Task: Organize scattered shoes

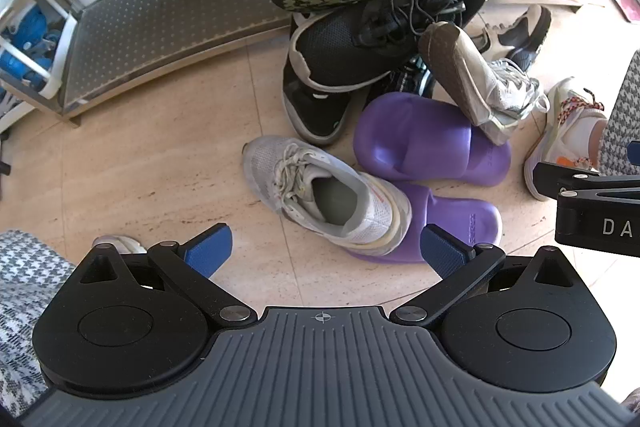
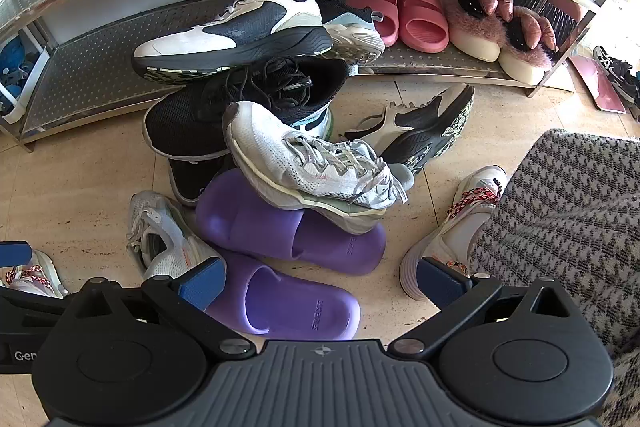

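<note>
Looking down at the pile: I've got both tools spread to full width, nothing between the blue pads on either. Left gripper [image 1: 326, 247] hangs steeply downward over a pale grey mesh sneaker with grey laces [image 1: 324, 193], which sits upright on the beige stone-tile floor [image 1: 140, 163], heel resting on one glossy purple rubber slide [image 1: 460, 223]. Second purple slide [image 1: 432, 147] lies just behind it, touching.

Right gripper [image 2: 322, 281] hovers above the nearer purple slide in its view, no contact visible. Matching grey mesh sneaker [image 2: 312, 163] lies tilted across the far purple slide, toe leaning on a black knit trainer with black laces [image 2: 244, 107]. White-and-navy running shoe with a camo-pattern sole [image 2: 236, 27] tops the heap, resting on the black trainer and against the perforated steel shoe rack [image 2: 100, 67]. Its mate [image 2: 420, 127] lies on its side on the floor to the right.

Lower shelf holds pink rubber slides [image 2: 400, 13] and pink furry slippers [image 2: 492, 27], side by side. Person's houndstooth trouser leg [image 2: 568, 211] and a laced white sneaker on the foot [image 2: 452, 231] stand right of the pile.
</note>
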A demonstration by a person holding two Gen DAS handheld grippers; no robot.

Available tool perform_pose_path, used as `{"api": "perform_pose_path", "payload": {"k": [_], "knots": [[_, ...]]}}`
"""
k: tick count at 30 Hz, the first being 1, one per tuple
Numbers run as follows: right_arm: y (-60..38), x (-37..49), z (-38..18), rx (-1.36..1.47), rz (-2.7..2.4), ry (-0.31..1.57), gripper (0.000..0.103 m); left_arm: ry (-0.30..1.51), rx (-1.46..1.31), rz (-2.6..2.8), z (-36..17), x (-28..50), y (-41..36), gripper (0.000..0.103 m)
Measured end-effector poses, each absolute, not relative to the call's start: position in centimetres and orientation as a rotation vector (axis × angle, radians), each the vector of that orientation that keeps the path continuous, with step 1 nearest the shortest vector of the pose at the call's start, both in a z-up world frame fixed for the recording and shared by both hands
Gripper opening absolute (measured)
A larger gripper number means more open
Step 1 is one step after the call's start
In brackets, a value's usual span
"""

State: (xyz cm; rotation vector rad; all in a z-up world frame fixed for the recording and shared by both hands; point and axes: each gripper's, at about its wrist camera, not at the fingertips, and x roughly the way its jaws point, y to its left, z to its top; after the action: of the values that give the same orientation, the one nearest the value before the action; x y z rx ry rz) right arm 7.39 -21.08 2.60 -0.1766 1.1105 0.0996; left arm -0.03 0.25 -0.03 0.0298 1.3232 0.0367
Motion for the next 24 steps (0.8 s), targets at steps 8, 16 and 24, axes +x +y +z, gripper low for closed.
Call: {"api": "perform_pose_path", "payload": {"k": [8,16,24], "knots": [[-21.08,7.44,2.62,-0.177,0.101,1.112,0.102,1.324,0.024,0.043,-0.1,-0.08,0.26,0.103],[-21.03,7.43,2.59,-0.178,0.097,1.111,0.102,1.326,0.026,0.044,-0.15,-0.02,0.29,0.103],[-21.06,7.47,2.63,-0.178,0.098,1.113,0.102,1.327,0.026,0.044,-0.15,-0.09,0.36,0.103]]}}
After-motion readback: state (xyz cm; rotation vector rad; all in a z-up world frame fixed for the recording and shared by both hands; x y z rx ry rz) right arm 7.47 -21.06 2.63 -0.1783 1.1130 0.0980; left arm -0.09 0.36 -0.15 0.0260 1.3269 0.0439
